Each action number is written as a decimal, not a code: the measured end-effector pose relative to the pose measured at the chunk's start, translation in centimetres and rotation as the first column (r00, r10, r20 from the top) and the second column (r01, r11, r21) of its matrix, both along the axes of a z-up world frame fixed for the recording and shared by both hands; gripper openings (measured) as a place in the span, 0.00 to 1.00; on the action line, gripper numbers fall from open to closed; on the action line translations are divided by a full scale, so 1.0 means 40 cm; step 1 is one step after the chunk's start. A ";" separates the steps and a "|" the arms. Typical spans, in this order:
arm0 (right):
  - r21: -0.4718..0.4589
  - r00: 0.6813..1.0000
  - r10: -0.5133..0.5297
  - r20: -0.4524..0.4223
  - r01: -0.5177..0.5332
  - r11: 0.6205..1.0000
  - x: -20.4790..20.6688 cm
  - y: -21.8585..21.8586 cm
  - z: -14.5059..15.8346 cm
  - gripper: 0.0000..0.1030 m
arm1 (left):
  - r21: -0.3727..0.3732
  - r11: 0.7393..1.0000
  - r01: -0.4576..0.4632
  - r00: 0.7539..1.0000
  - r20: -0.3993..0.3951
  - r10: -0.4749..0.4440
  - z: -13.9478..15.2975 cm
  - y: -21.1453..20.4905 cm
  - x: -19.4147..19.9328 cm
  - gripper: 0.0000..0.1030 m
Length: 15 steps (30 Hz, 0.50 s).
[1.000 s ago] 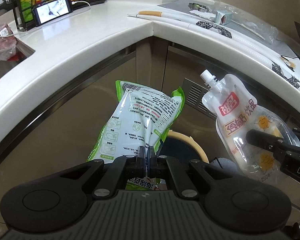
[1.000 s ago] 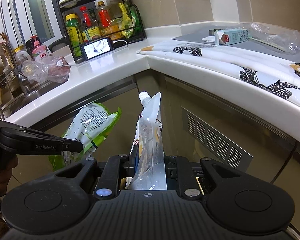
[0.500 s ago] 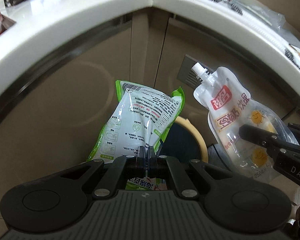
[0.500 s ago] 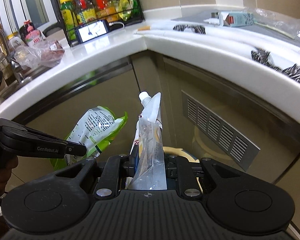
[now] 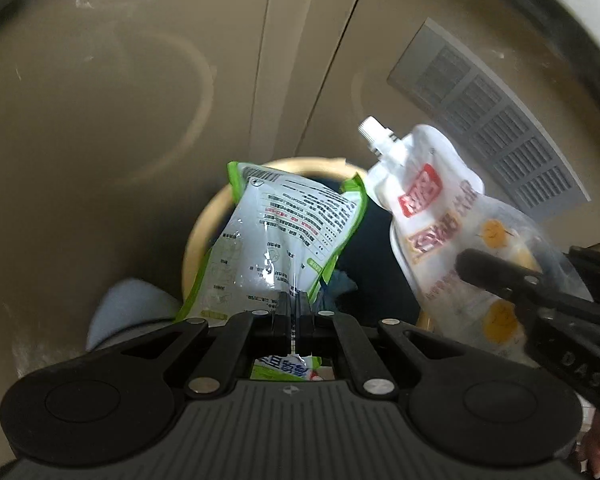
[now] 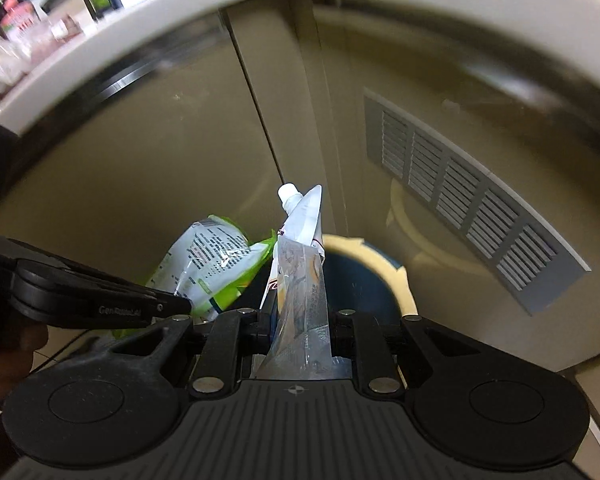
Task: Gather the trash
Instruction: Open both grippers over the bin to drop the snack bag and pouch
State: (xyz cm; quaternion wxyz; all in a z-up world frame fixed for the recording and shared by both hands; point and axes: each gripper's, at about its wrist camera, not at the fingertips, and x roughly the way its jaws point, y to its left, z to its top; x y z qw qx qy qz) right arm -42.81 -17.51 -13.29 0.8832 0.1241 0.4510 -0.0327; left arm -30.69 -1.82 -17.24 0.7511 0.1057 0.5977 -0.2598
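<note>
Both grippers have dropped from counter height toward the bin [image 5: 204, 216]; the counter has slid out of the left view. Left gripper [image 5: 291, 300], jaws pinched tight on the green-and-white packet [image 5: 284, 232], now over the bin's yellow rim. Right gripper [image 6: 300, 316], jaws narrowly parted, clamps the spouted drink pouch [image 6: 300, 272] just beside it. Release looks close. Bin interior dark, contents unreadable; pouch print blurred; near rim hidden behind gripper bodies.
</note>
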 end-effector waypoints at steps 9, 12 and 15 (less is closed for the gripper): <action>-0.043 0.990 -0.015 -0.142 0.009 0.999 0.088 0.008 -0.098 0.18 | 0.093 0.995 0.041 0.999 -0.034 -0.038 -0.089 -0.054 0.040 0.01; -0.045 0.986 -0.012 -0.168 0.005 0.999 0.099 0.009 -0.113 0.18 | 0.114 0.992 0.048 0.998 -0.052 -0.042 -0.110 -0.063 0.045 0.01; -0.049 0.984 -0.013 -0.178 0.004 0.999 0.103 0.010 -0.121 0.18 | 0.128 0.990 0.057 0.997 -0.058 -0.050 -0.122 -0.072 0.047 0.01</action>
